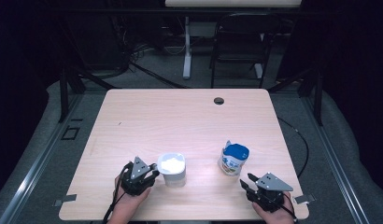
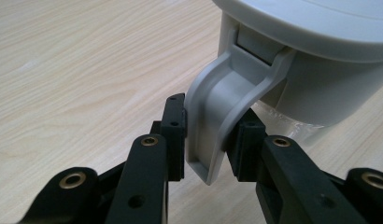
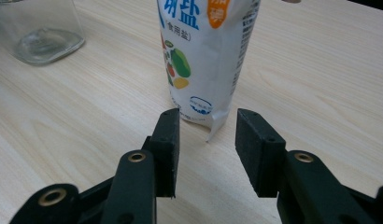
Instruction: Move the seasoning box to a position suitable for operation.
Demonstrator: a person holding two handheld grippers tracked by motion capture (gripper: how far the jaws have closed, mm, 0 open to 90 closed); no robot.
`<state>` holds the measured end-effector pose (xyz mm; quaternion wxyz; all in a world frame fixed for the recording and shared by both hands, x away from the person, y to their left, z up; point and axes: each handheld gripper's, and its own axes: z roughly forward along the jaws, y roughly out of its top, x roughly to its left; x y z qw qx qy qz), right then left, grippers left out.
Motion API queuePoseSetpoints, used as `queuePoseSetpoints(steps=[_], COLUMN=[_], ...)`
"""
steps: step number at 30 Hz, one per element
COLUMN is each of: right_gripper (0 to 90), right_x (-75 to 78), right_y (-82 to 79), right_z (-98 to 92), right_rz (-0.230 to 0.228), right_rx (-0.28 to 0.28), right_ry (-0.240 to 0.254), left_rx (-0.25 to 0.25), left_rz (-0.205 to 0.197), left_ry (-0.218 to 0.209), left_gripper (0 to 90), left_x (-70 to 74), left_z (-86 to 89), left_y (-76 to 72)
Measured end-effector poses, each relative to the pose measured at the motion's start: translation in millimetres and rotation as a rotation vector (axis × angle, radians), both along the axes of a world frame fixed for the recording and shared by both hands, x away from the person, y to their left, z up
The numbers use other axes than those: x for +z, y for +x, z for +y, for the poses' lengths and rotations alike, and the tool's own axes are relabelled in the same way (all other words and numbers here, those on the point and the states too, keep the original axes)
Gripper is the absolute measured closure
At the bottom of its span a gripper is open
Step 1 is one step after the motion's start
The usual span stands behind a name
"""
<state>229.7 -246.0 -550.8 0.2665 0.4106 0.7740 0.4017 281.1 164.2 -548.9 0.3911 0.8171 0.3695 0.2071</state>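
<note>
1. A jar (image 1: 172, 169) with a grey lid stands upright near the front edge of the table (image 1: 147, 116), left of centre; in the high view something white is seen at its top.
2. The lid's clasp (image 2: 224, 109), a grey curved lever hanging down the jar's side, is seen in the left gripper view between the jaws of the left gripper (image 2: 207, 135). The left pad (image 2: 176, 122) lies against the clasp, and the other jaw appears to touch its far side, so the clasp is judged to be gripped, though lightly.
3. In the high view the left gripper (image 1: 152, 173) sits just left of the jar, pointing right toward it.
4. A salt bag (image 1: 233, 159), white with a blue top and printed vegetables, stands upright right of centre, well apart from the jar.
5. The right gripper (image 3: 206, 144) is open, nothing lying between its jaws. The bag (image 3: 206, 56) stands just beyond the jaw tips in the right gripper view, not touched.
6. In the high view the right gripper (image 1: 249, 184) rests near the front right corner, with the bag ahead of it and slightly to its left.
7. The deciding relation is judged to be this: the bag's long axis is vertical and lies straight along the right gripper's pointing line, so a short forward advance would bring the jaws around its lower body. The right hand is much the nearer to the bag.
8. The left hand is taken up with the clasp, by which the jar may be steadied or its lid released.
</note>
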Motion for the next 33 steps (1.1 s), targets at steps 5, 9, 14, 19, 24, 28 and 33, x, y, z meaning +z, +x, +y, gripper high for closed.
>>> queuePoseSetpoints(steps=[5,9,14,19,24,28,33], right_gripper=[60.4,59.7,58.9,58.9,58.9,58.9,58.9], right_x=[-1.3,-1.6,-1.9,-2.8,-2.7,-2.9,-3.1], right_y=[0.3,0.2,0.0,0.1,0.1,0.2,0.2], right_z=[1.7,2.0,2.8,4.8,4.9,4.6,5.4], right_rz=[-0.002,-0.002,-0.005,0.000,-0.003,-0.003,-0.001], right_rx=[0.010,0.008,0.005,0.012,0.012,0.009,0.009], right_ry=[-0.010,-0.012,-0.016,-0.019,-0.013,-0.021,-0.027], left_rx=[-0.012,-0.019,-0.025,-0.042,-0.048,-0.046,-0.047], left_rz=[0.001,0.006,0.014,0.009,0.010,0.010,0.010], left_ry=[0.000,0.002,0.008,0.009,0.002,-0.004,-0.007], left_gripper=[71.1,71.0,70.9,70.9,70.9,70.8,70.8], left_x=[0.1,0.5,1.3,0.8,0.3,-0.1,-0.3], left_z=[-3.1,-7.0,-10.2,-12.8,-14.9,-15.7,-15.2], left_y=[-3.1,-6.7,-10.0,-11.8,-13.1,-13.6,-13.2])
